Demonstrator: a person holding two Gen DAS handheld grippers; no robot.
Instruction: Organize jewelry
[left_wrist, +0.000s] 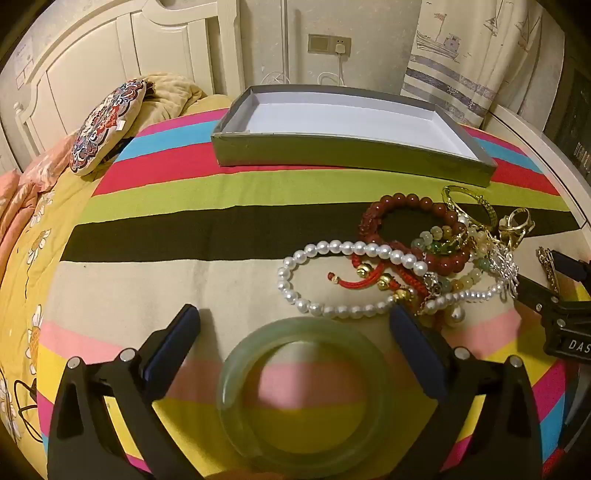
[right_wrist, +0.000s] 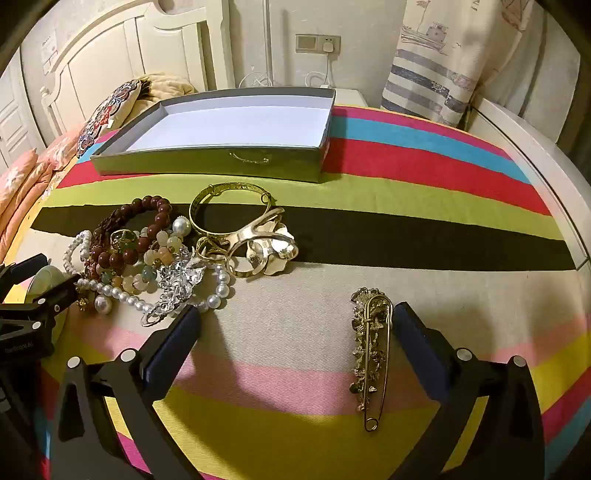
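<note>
A pale green jade bangle (left_wrist: 236, 373) lies flat on the striped cloth between the open fingers of my left gripper (left_wrist: 295, 325). Beyond it lies a jewelry pile: a pearl necklace (left_wrist: 325, 251), a dark red bead bracelet (left_wrist: 424, 203), a red cord bracelet (left_wrist: 354, 284) and a gold bangle (left_wrist: 487, 206). My right gripper (right_wrist: 295, 325) is open; a gold brooch pin (right_wrist: 371, 354) lies just inside its right finger. The pile also shows in the right wrist view (right_wrist: 159, 254), with gold rings (right_wrist: 266, 247). An empty grey tray (left_wrist: 332, 155) with a white floor stands behind.
The striped cloth (right_wrist: 424, 236) covers a bed. A round patterned cushion (left_wrist: 107, 125) and a beige blanket lie at the far left. A white headboard, a wall socket (right_wrist: 317, 43) and a curtain stand behind. The bed's white edge (right_wrist: 554, 162) runs along the right.
</note>
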